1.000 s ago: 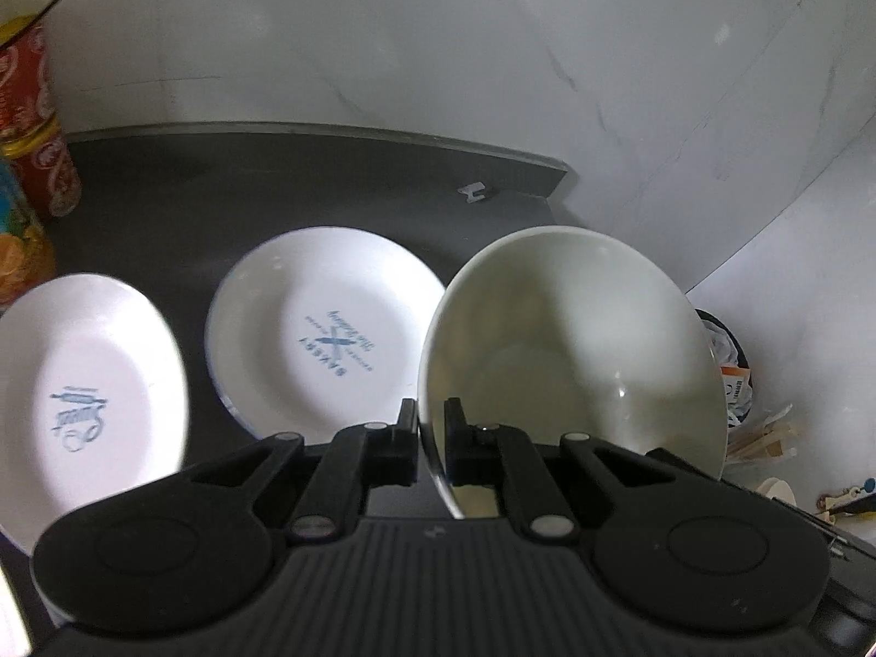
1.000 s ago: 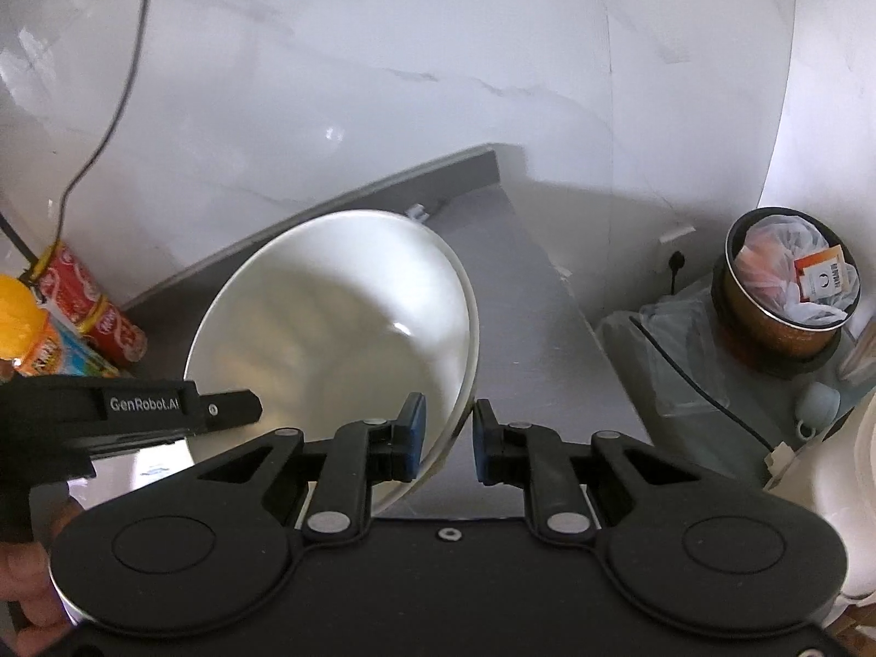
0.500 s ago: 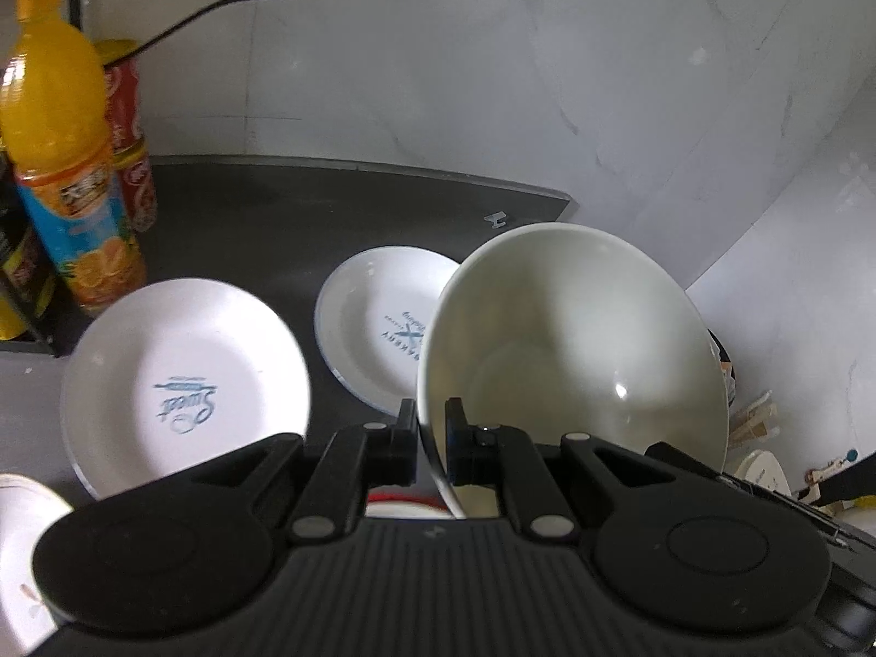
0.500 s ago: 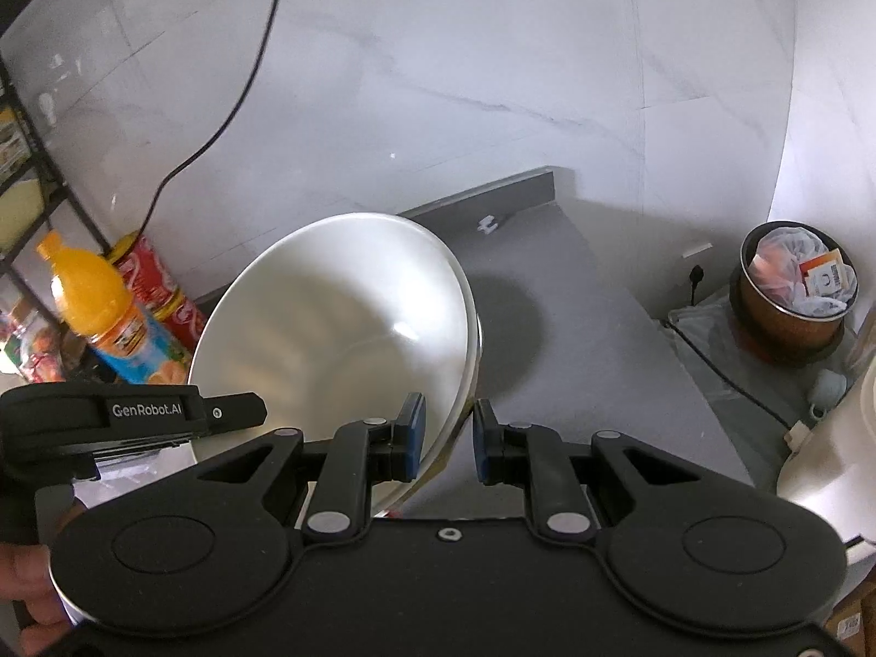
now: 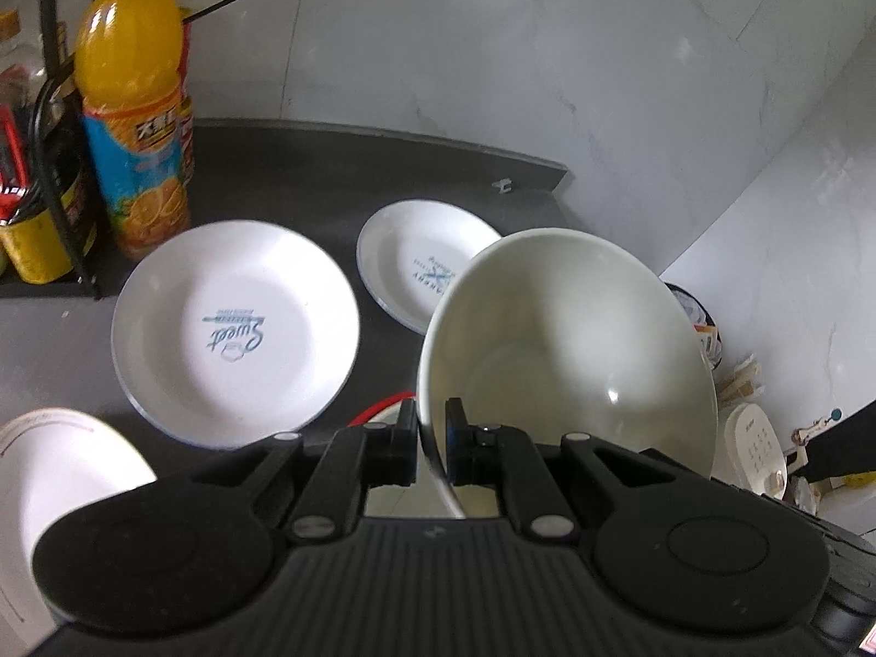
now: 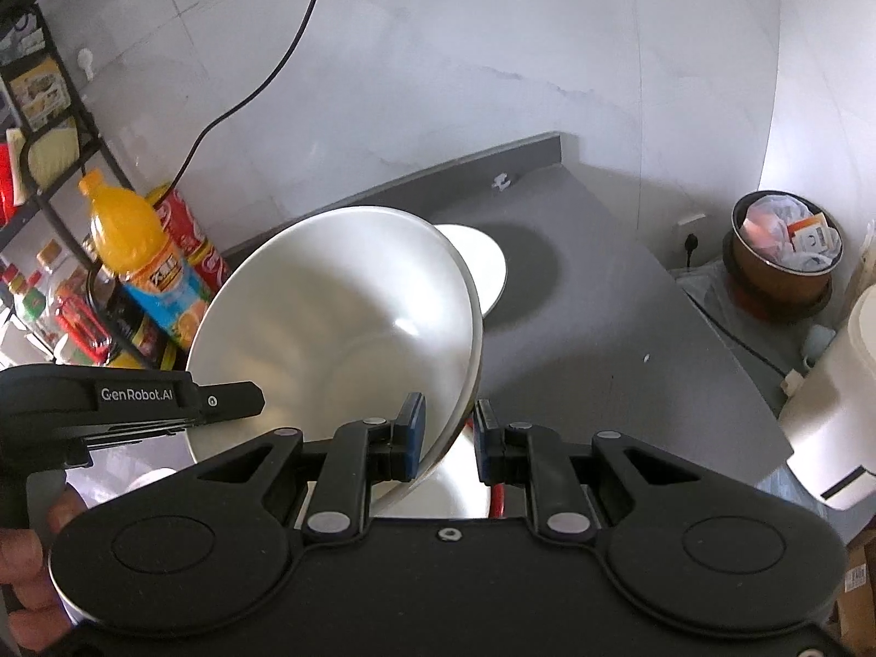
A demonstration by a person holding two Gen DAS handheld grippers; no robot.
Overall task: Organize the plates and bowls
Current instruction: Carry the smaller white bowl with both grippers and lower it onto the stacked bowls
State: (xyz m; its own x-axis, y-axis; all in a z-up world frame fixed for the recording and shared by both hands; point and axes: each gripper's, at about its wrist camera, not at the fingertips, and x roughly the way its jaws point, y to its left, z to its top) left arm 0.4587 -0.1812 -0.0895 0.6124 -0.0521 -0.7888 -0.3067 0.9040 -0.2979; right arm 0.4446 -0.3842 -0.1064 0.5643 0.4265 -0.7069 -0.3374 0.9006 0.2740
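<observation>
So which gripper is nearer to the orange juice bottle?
Left. The left gripper, shut on the white bowl, sits closer to the orange juice bottle; the right gripper is on the bowl's far side.

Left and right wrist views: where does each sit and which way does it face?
Left wrist: on the left gripper, looking along its fingers at the bowl it clamps, plates on the counter beyond.
Right wrist: on the right gripper, jaws astride the bowl rim with a gap; the left gripper and fingers show.
Shared: bowl, juice bottle, counter.
</observation>
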